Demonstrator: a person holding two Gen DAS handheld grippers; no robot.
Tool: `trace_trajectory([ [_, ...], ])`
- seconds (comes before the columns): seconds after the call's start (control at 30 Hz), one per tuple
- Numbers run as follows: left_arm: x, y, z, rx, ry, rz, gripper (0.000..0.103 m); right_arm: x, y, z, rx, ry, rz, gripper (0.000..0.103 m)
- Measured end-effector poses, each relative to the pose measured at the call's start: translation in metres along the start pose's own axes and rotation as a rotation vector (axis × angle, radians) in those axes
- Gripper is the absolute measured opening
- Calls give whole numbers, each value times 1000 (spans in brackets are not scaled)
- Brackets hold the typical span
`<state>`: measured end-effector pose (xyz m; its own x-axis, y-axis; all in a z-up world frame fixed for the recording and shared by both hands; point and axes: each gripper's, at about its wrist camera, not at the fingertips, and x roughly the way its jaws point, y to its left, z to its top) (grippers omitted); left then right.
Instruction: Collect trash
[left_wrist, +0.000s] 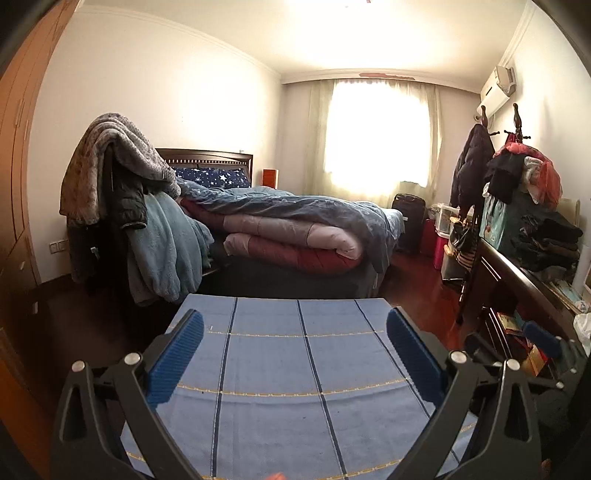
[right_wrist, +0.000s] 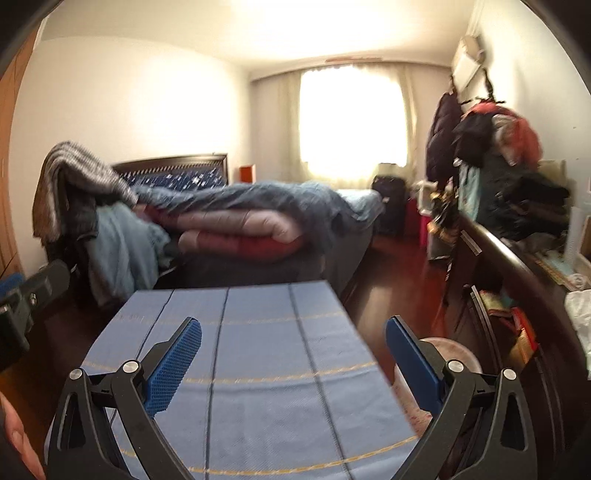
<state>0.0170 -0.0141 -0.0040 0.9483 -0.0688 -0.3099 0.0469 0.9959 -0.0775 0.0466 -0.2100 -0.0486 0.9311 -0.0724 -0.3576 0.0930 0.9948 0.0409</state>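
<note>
Left wrist view first: the left gripper (left_wrist: 295, 343) hangs spread wide and empty above a table draped in a blue striped cloth (left_wrist: 280, 373), whose surface lies bare between the blue pads (left_wrist: 177, 358). At that view's right edge the right gripper (left_wrist: 546, 343) shows just beside the table. Beyond the cloth stands a bed (left_wrist: 295, 229) heaped with folded quilts (left_wrist: 291, 243), and a chair hung with blankets and a jacket (left_wrist: 110, 184) stands at its near left. Farther back, a bright curtained window (left_wrist: 376, 144) fills the end wall.

From the right wrist, blurred, the right gripper (right_wrist: 293, 350) is likewise wide apart and holds nothing, over the cloth's right edge. Below its right finger sits a pale round stool or bin (right_wrist: 436, 369), too smeared to tell which. A dark dresser (right_wrist: 517, 280) runs along the right wall, piled with clothes (right_wrist: 532, 206). No trash is clearly identifiable; a white crumpled bag (right_wrist: 580, 314) lies on the dresser top, well apart from both grippers.
</note>
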Motion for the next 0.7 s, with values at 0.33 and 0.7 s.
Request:
trace_trajectory([
  [0.33, 0, -4, 6, -3, -2, -10, 100, -5, -8, 8, 6, -18, 6, 99],
  [0.7, -7, -4, 9, -10, -29, -6, 100, -7, -8, 6, 2, -19, 20, 99],
])
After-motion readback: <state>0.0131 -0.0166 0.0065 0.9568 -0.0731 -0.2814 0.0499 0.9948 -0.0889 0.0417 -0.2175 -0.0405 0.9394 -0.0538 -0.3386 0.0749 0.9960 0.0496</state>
